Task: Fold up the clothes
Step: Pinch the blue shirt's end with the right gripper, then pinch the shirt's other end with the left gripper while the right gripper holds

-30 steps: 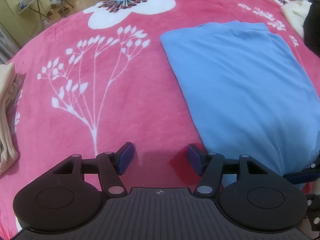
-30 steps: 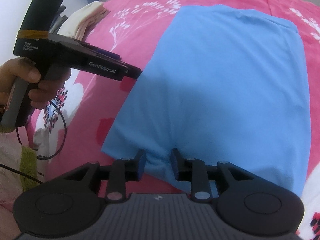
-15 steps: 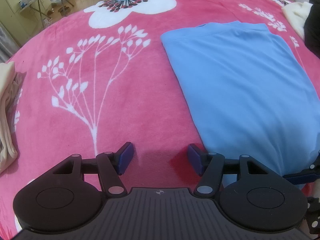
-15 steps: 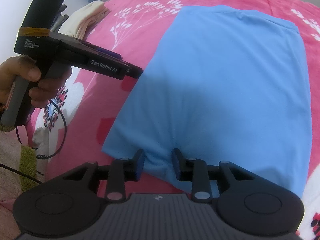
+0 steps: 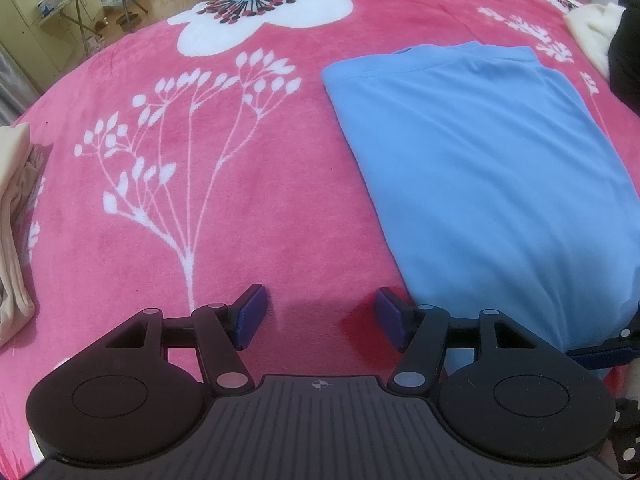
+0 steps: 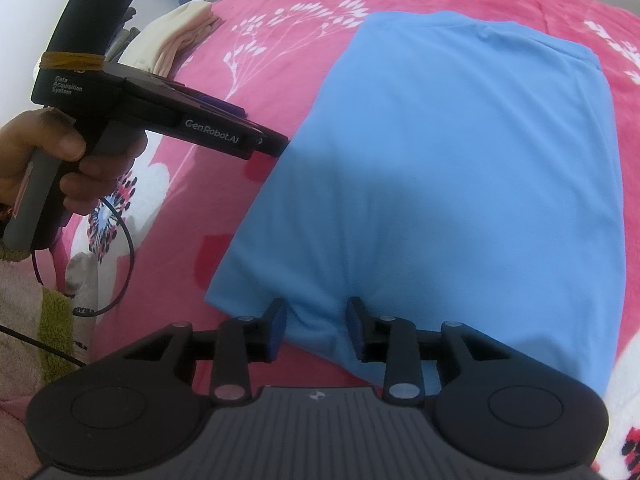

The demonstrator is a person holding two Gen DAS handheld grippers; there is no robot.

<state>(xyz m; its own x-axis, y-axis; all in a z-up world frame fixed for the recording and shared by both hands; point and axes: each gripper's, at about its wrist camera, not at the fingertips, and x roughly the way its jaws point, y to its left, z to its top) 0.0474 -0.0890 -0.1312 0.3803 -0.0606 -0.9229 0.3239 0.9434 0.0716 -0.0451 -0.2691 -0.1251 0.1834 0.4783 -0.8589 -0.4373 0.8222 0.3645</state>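
Note:
A folded light-blue shirt lies flat on the pink flowered blanket. My right gripper sits at the shirt's near edge. Its jaws are opening, with a small bunch of blue fabric loose between the pads. My left gripper stands open over bare blanket just left of the shirt's near corner, with nothing between its fingers. In the right wrist view the left gripper is held by a hand, its tip at the shirt's left edge.
A cream garment pile lies at the blanket's left side. A white garment and a dark item sit at the far right. A thin cable and a green towel hang by the near edge.
The right gripper's jaws have spread a little wider around the bunched blue fabric. The left gripper and the shirt have stayed in place.

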